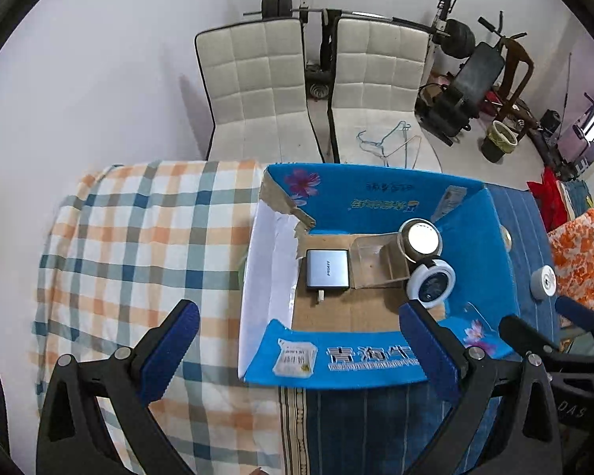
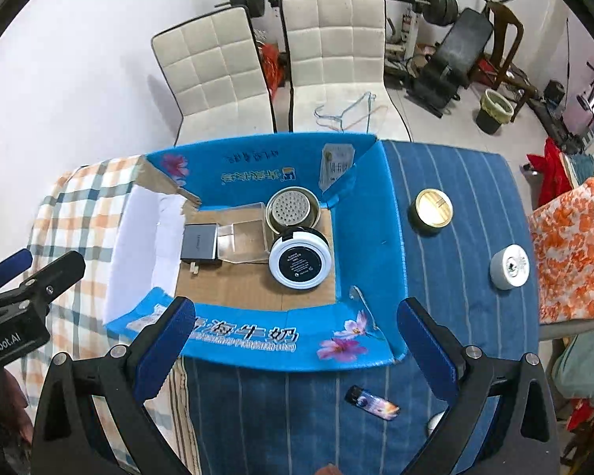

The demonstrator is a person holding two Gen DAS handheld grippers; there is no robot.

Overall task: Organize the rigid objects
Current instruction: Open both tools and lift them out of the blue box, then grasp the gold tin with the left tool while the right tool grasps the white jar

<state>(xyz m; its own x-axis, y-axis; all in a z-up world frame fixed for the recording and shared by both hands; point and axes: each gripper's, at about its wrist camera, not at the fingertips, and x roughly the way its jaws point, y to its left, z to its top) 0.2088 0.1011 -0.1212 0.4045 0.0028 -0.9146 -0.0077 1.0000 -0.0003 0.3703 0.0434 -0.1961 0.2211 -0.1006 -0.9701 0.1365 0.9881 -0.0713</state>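
An open blue cardboard box [image 1: 336, 368] [image 2: 368, 213] lies on the table. Inside it are a grey charger [image 1: 328, 268] [image 2: 198, 242], a clear plastic case [image 1: 376, 261] [image 2: 243, 239], a metal strainer cup [image 1: 419, 237] [image 2: 293, 209] and a round white tin with a dark lid [image 1: 431, 283] [image 2: 300, 263]. On the blue striped cloth to the right lie a gold-lidded jar [image 2: 433, 208], a white round tin [image 2: 510, 266] [image 1: 544, 283] and a small dark lighter [image 2: 372, 397]. My left gripper [image 1: 297, 352] is open and empty over the box's near wall. My right gripper [image 2: 297, 356] is open and empty above the box's near wall.
A plaid cloth [image 1: 138, 245] covers the table's left part. Two white chairs [image 1: 257, 87] [image 2: 336, 47] stand behind the table, with wire hangers [image 2: 344, 113] on one. Gym gear and a bin [image 2: 493, 109] stand at the back right. An orange floral cloth [image 2: 570, 249] lies at the right edge.
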